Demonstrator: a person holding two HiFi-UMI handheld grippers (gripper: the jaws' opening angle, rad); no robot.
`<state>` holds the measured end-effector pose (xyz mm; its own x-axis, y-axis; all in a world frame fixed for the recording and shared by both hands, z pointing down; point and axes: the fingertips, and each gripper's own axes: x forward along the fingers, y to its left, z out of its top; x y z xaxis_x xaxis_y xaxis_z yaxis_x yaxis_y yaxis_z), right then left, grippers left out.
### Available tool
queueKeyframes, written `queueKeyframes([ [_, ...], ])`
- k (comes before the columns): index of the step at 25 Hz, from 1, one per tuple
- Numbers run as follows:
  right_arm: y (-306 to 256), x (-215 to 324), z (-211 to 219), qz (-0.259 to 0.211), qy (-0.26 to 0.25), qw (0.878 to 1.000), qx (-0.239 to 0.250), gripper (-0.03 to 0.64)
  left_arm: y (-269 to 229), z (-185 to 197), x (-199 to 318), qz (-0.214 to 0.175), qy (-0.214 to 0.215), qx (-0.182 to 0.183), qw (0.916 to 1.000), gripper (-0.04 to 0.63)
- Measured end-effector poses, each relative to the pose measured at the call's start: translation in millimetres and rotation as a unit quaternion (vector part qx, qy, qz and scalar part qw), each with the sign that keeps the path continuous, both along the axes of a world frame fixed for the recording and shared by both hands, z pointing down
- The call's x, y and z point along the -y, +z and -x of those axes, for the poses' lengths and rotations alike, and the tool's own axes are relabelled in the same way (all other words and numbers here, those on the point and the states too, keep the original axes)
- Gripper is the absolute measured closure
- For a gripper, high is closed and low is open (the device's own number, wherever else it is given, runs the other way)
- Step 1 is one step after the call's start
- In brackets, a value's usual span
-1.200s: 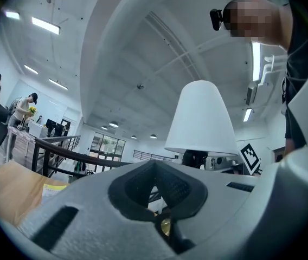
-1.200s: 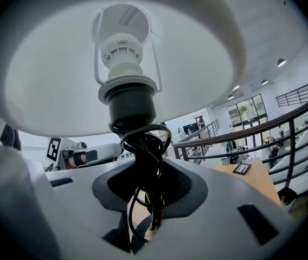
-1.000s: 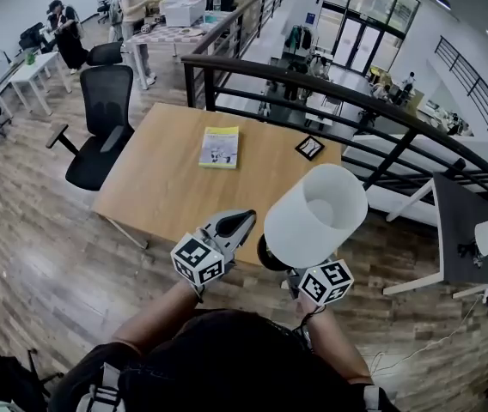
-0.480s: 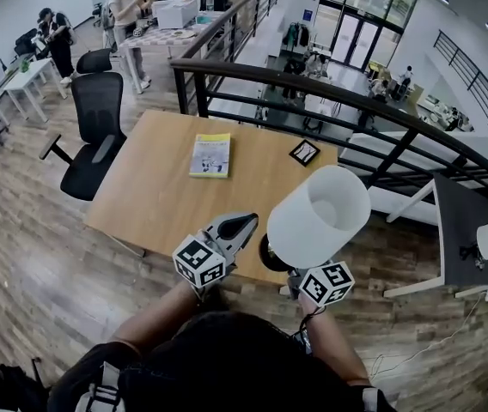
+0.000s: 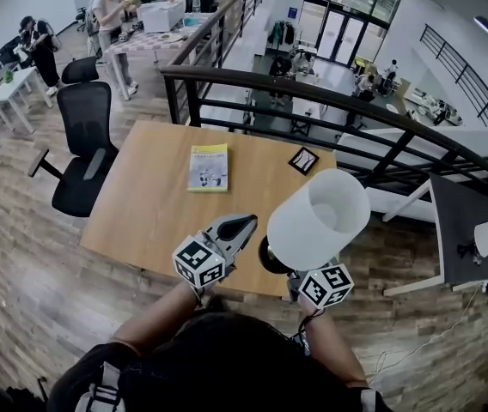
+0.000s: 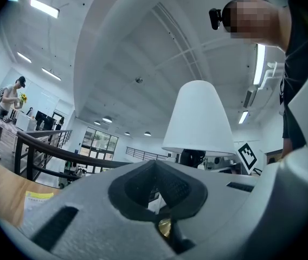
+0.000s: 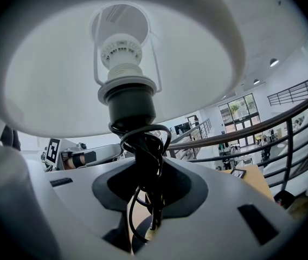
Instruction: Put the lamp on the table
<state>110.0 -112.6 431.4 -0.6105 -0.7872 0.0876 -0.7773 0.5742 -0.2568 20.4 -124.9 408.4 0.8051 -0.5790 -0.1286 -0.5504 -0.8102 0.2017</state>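
Note:
The lamp has a white shade (image 5: 320, 217), a black stem and a round black base (image 5: 270, 257). It hangs upright over the near edge of the wooden table (image 5: 154, 204). My right gripper (image 7: 146, 180) is shut on the stem, where a black cord (image 7: 143, 145) is coiled just under the bulb socket (image 7: 122, 64). In the head view its marker cube (image 5: 326, 286) shows below the shade. My left gripper (image 5: 237, 227) is just left of the lamp, shut and holding nothing. The shade (image 6: 199, 118) shows to its right in the left gripper view.
A yellow book (image 5: 208, 166) and a small black-framed card (image 5: 303, 160) lie on the table's far half. A black railing (image 5: 338, 101) runs behind the table with a drop beyond. An office chair (image 5: 79, 148) stands at the left. People stand far back left.
The table has drawn closer and shifted left in the head view. Both grippers and the lamp keep the same place relative to the body.

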Motion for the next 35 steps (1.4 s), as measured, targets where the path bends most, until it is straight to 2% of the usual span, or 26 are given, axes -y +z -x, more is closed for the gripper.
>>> queueKeyframes([
  [9,-2.2,35.1,55.8,-0.001,0.015,1.0,0.002,0.511,1.1,51.2,39.7,0.003,0.024,-0.004,0.9997,0.588],
  [19,4.4,52.1,100.5,0.0,0.026,1.0,0.006,0.511,-0.3,100.5,61.5,-0.005,0.031,-0.004,0.9995,0.588],
  [35,7.0,83.6,110.9,-0.001,0.014,1.0,-0.004,0.511,7.1,107.9,85.0,-0.004,0.026,-0.001,0.9997,0.588],
])
